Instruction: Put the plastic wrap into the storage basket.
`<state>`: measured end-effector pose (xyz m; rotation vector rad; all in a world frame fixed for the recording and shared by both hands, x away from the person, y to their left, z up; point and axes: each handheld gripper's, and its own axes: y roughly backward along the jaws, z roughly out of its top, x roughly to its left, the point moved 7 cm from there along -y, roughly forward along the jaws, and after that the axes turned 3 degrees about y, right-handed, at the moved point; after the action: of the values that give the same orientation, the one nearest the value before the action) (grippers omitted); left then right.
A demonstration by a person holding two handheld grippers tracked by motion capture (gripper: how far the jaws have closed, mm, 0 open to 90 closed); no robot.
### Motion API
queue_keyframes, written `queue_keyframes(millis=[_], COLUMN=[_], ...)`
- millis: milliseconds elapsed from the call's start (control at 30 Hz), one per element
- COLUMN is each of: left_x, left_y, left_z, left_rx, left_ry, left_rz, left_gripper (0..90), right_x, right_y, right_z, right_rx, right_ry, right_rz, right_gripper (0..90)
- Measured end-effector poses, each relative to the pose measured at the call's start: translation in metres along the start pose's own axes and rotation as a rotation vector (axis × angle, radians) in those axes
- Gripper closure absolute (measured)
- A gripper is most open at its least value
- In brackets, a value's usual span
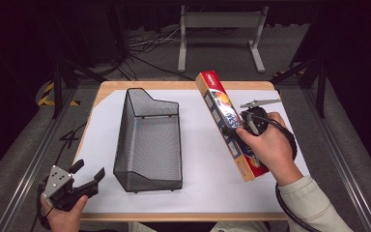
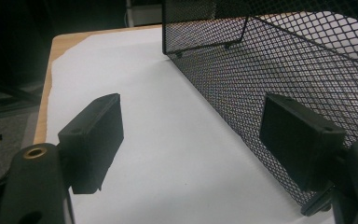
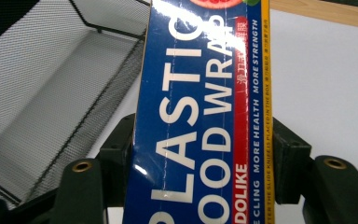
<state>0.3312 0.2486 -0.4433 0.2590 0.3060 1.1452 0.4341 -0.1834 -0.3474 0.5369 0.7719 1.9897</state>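
Note:
A long plastic food wrap box (image 1: 227,123), blue with red ends, is lifted off the table at the right, slanting from far left to near right. My right gripper (image 1: 244,128) is shut on its middle; in the right gripper view both black jaws press the sides of the box (image 3: 200,116). A black wire mesh basket (image 1: 149,140) stands empty at the table's middle. My left gripper (image 1: 88,175) rests open at the near left corner, nothing between its jaws. In the left gripper view the basket's mesh wall (image 2: 270,79) stands just right of the gripper (image 2: 193,144).
White paper (image 1: 203,159) covers the wooden table (image 1: 111,87). Beyond the far edge are a grey metal stand (image 1: 220,29) and cables on a dark floor. Aluminium rails (image 1: 29,159) run along both sides of the table.

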Motion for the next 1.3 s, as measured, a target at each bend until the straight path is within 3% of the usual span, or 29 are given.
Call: queue_keyframes(millis=[33,267,800,1300], left_x=[0.0,-0.001,-0.001,-0.001], left_y=[0.0,-0.001,-0.001,-0.002], left_z=[0.0,-0.001,-0.001,-0.001], left_rx=[0.001,0.009,0.014,0.012], left_ry=[0.001,-0.005,-0.016,-0.011], left_rz=[-0.001,-0.004,-0.008,-0.009], left_gripper=[22.4,22.7,22.7,22.7], right_x=[0.009,0.028,0.065,0.101], right_y=[-0.002,-0.009,-0.022,-0.043], right_z=[0.004,0.012,0.022,0.027], right_rx=[-0.006,-0.002,-0.008,0.03], right_ry=[0.013,0.037,0.056,0.094], right_rz=[0.011,0.048,0.131,0.189], right_gripper=[39.5,39.5,39.5,39.5])
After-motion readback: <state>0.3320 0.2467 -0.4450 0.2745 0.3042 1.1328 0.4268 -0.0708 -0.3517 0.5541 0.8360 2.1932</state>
